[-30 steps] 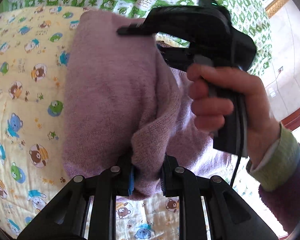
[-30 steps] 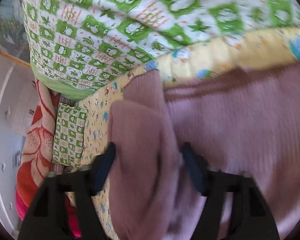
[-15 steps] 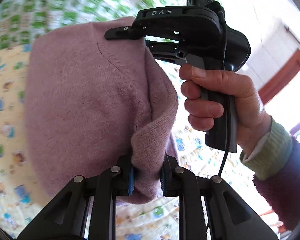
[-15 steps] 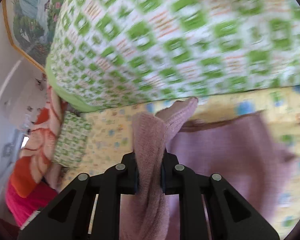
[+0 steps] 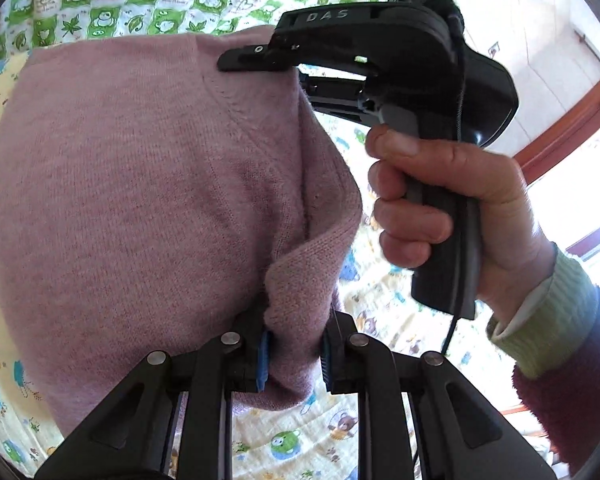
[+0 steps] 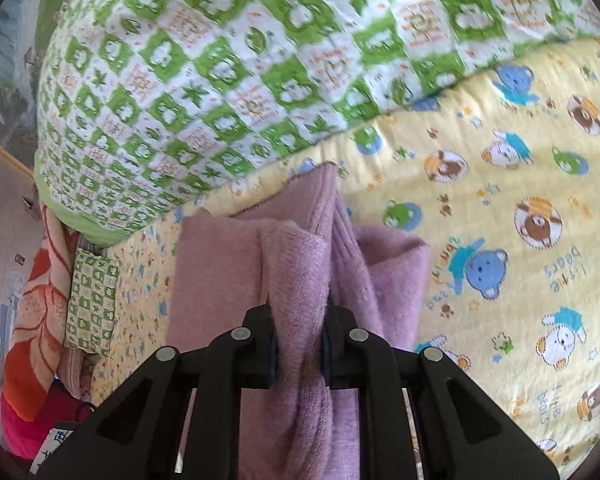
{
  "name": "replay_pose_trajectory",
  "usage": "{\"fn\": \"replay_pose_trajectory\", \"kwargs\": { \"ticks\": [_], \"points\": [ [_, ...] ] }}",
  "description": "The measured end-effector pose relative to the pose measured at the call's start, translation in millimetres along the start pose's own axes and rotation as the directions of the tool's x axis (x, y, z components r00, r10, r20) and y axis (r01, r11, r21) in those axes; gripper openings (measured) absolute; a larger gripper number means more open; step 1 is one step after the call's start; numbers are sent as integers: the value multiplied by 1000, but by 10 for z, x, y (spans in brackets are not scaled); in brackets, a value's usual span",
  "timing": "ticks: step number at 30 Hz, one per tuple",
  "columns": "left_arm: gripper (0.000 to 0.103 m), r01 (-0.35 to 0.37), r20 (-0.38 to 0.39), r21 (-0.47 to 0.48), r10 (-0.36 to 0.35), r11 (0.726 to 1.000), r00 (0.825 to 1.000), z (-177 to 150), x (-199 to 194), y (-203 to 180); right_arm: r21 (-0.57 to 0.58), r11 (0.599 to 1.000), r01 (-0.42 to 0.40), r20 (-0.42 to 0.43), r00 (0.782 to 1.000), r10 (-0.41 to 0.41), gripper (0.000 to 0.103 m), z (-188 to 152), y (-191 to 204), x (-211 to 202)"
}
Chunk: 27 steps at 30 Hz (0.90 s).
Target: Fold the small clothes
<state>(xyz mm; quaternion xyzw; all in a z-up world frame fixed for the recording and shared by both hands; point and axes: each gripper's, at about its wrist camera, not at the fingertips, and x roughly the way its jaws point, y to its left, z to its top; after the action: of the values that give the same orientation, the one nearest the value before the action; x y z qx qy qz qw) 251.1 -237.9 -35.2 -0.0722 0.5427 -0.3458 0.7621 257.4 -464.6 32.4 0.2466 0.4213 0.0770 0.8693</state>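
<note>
A small mauve knitted sweater (image 5: 140, 184) hangs lifted above the yellow cartoon-bear sheet (image 5: 12, 392). My left gripper (image 5: 294, 354) is shut on a bunched edge of it at the bottom of the left wrist view. The right gripper (image 5: 260, 60), held by a hand (image 5: 452, 204), pinches the sweater's far edge there; its fingertips are hidden in the knit. In the right wrist view my right gripper (image 6: 298, 346) is shut on a fold of the sweater (image 6: 296, 272), which drapes down behind the jaws onto the sheet (image 6: 500, 200).
A green-and-white checked quilt (image 6: 220, 64) lies bunched along the far side of the bed. A small checked cushion (image 6: 92, 300) and an orange flowered blanket (image 6: 28, 320) sit at the bed's left edge. A sleeve with a pale green cuff (image 5: 548, 320) shows at right.
The right gripper's jaws closed on the sweater fold. Both grippers have carried the sweater sideways across the bed, and it now hangs lifted and gathered between them.
</note>
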Motion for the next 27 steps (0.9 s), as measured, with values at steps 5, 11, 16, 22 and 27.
{"fn": "replay_pose_trajectory", "kwargs": {
  "ticks": [5,11,16,22,27],
  "points": [
    [27,21,-58,-26,-23,999,998,99,189,92,11,996,85,-39,996,-85,20,-27,-84,166],
    [52,119,-58,-32,-121,992,991,-2,17,162,35,995,98,-22,995,-97,32,-144,-79,-49],
    [55,97,-49,-19,-98,995,994,-175,-311,333,21,994,109,36,993,-110,37,-405,57,-428],
    [58,12,-17,-105,-14,994,1000,-441,-698,785,34,998,47,46,998,-48,37,-831,227,-723],
    [62,-46,-4,-236,47,971,999,-599,-804,1145,-59,989,132,-19,991,-134,42,-1111,442,-611]
  ]
}}
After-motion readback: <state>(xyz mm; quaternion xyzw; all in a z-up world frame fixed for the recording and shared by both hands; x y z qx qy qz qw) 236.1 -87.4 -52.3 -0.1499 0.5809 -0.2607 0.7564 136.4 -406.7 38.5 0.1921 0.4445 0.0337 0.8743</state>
